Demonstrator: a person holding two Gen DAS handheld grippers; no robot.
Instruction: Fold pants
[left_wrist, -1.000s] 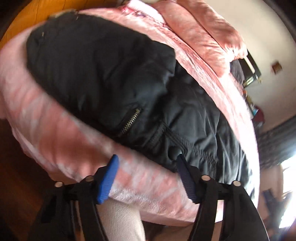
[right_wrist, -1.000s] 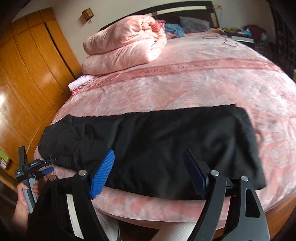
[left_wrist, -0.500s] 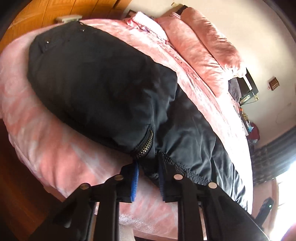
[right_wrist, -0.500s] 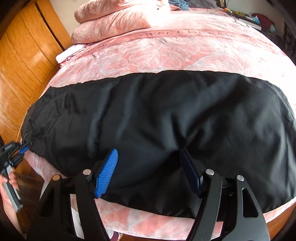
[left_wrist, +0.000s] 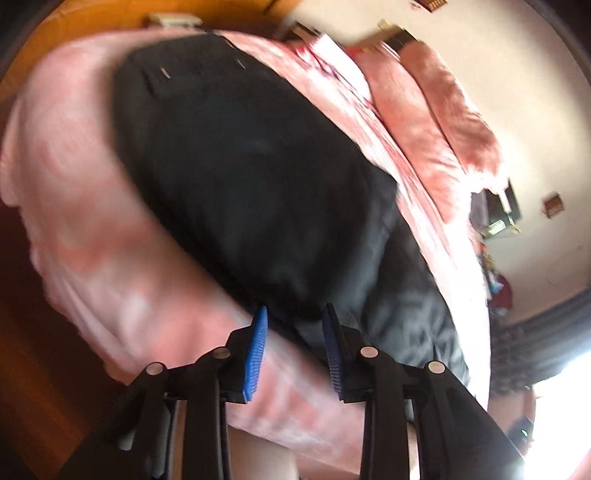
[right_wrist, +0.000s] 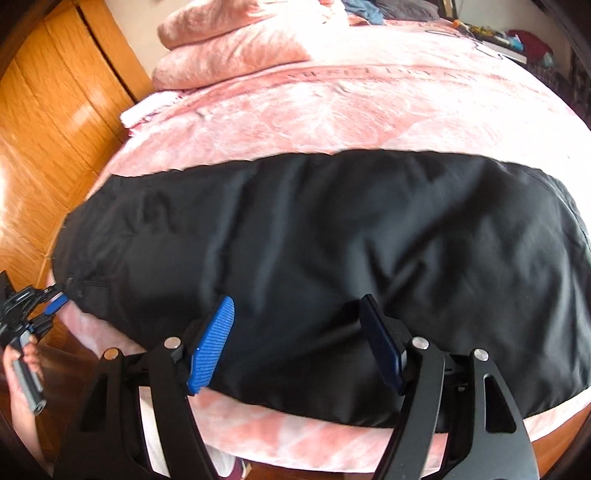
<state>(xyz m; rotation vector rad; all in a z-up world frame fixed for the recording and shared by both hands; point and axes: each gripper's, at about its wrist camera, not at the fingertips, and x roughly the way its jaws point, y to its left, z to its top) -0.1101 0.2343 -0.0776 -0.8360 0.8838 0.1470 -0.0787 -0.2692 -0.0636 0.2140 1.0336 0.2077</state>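
Observation:
Black pants (right_wrist: 332, 258) lie flat along the near edge of a pink bed (right_wrist: 351, 110), waist end to the left. In the left wrist view the pants (left_wrist: 240, 184) fill the middle, blurred by motion. My left gripper (left_wrist: 293, 325) has its blue pads partly apart, with the near edge of the pants' waist end between the tips; it also shows in the right wrist view (right_wrist: 55, 299) at the pants' left end. My right gripper (right_wrist: 299, 314) is open, its fingers over the pants' near edge.
A folded pink quilt (right_wrist: 236, 40) lies at the head of the bed. Orange wooden panelling (right_wrist: 48, 110) stands to the left. Clutter (right_wrist: 517, 40) sits on a shelf at the far right. Dark floor (left_wrist: 33, 350) lies below the bed edge.
My left gripper closed near the pants' zipper, then its jaws widened somewhat and the view swung. My right gripper moved in toward the pants and stays open.

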